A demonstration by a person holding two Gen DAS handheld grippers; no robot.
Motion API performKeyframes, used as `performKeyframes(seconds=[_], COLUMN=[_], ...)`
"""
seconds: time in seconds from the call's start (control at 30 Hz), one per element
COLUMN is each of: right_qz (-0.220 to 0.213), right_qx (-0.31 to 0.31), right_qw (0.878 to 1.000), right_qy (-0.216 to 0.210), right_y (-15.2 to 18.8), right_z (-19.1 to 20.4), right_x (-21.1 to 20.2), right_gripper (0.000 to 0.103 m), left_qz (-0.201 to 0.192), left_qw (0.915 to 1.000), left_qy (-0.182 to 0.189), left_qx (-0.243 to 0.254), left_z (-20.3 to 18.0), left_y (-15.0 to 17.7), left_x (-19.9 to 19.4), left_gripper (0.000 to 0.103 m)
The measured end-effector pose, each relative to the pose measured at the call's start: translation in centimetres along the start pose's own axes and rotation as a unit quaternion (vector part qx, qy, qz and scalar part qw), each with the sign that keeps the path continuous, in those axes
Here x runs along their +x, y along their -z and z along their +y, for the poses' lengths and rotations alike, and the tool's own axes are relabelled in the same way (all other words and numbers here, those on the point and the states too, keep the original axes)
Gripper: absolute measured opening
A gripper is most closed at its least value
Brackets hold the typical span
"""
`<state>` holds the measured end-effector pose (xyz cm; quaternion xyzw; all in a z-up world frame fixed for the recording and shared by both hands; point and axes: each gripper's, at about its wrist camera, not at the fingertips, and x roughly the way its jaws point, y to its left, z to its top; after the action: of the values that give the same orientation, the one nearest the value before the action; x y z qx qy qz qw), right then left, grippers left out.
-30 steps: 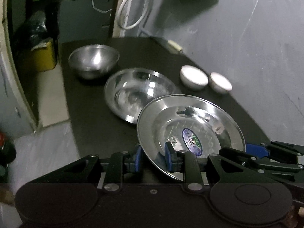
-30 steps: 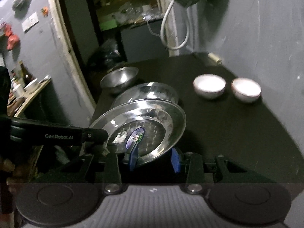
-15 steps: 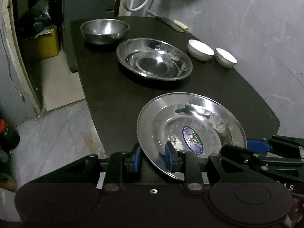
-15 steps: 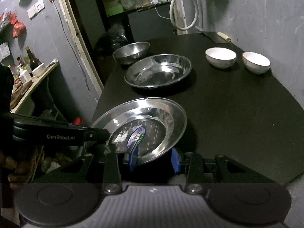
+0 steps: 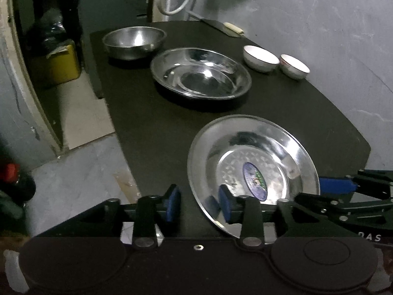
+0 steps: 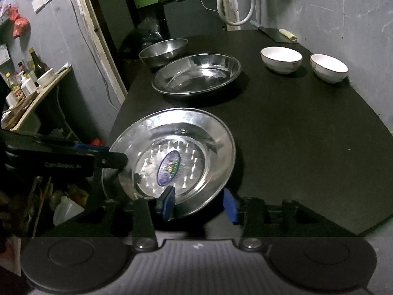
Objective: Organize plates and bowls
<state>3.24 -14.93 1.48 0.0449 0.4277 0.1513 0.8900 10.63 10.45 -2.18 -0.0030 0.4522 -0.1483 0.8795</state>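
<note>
Five vessels stand on the table in the left wrist view. Its top is matte black, with a rounded outline, and it is set against a grey plaster wall. Pale floor tiles and a yellow bin lie beyond the table's left edge. At the far end sits a deep steel bowl; beside it is a wide steel basin, polished and shallow. Two white ceramic bowls stand close together near the wall. The steel plate, round with a broad flat rim and an oval label at its centre, lies at the near edge of the table. The left gripper straddles the plate's near-left rim; its blue-padded fingers are opening, one outside the rim with a clear gap, one over the plate's inner face. The right gripper enters from the right at the plate's rim.

In the right wrist view the same plate lies at the near left corner of the table. The right gripper has the plate's near rim between its fingers, which are opening; the right-hand pad stands clear of the metal. The left gripper reaches the plate's left rim. A wooden shelf with bottles stands by the doorway at left.
</note>
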Motion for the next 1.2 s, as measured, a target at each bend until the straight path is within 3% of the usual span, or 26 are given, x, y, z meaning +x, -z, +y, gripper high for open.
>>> performKeyframes(seconds=[0.03, 0.1, 0.13, 0.2, 0.3, 0.47, 0.67, 0.83, 1.03, 1.2], right_qz=[0.001, 0.003, 0.004, 0.004, 0.000, -0.020, -0.047, -0.069, -0.069, -0.050], right_qx=[0.000, 0.003, 0.004, 0.007, 0.008, -0.009, -0.062, -0.067, -0.077, -0.092], right_qw=[1.000, 1.000, 1.000, 1.000, 1.000, 1.000, 0.997, 0.995, 0.993, 0.992], right_qy=[0.002, 0.005, 0.006, 0.009, 0.012, 0.008, 0.001, -0.021, -0.051, -0.071], right_y=[-0.1, -0.3, -0.4, -0.7, -1.7, -4.8, -11.9, -18.4, -25.0, -27.4], right_z=[-0.2, -0.7, -1.0, -1.6, -2.2, -2.9, -3.5, -3.9, -3.7, -2.9], right_x=[-0.1, -0.2, -0.4, -0.6, -0.8, -0.3, 3.4, 8.7, 16.0, 20.6], right_gripper=[0.053, 0.058, 0.060, 0.070, 0.087, 0.103, 0.103, 0.103, 0.103, 0.102], left_qz=[-0.002, -0.011, -0.017, -0.031, -0.047, -0.070, -0.115, -0.139, -0.124, -0.098], left_qw=[1.0000, 0.9996, 0.9991, 0.9977, 0.9948, 0.9870, 0.9746, 0.9627, 0.9542, 0.9532], left_qy=[-0.005, -0.020, -0.028, -0.046, -0.066, -0.102, -0.140, -0.165, -0.181, -0.197], left_qx=[-0.006, -0.019, -0.025, -0.039, -0.061, -0.103, -0.133, -0.163, -0.203, -0.207], left_z=[0.3, 0.9, 1.2, 1.8, 2.9, 5.7, 8.7, 10.4, 11.8, 12.1], left_y=[-0.1, -0.4, -0.5, -0.9, -1.9, -4.4, -9.9, -15.5, -20.4, -21.9], left_x=[-0.2, -0.7, -1.0, -1.6, -2.0, -1.3, 0.9, 4.2, 9.1, 11.9], left_gripper=[0.051, 0.073, 0.078, 0.092, 0.101, 0.102, 0.102, 0.102, 0.102, 0.102])
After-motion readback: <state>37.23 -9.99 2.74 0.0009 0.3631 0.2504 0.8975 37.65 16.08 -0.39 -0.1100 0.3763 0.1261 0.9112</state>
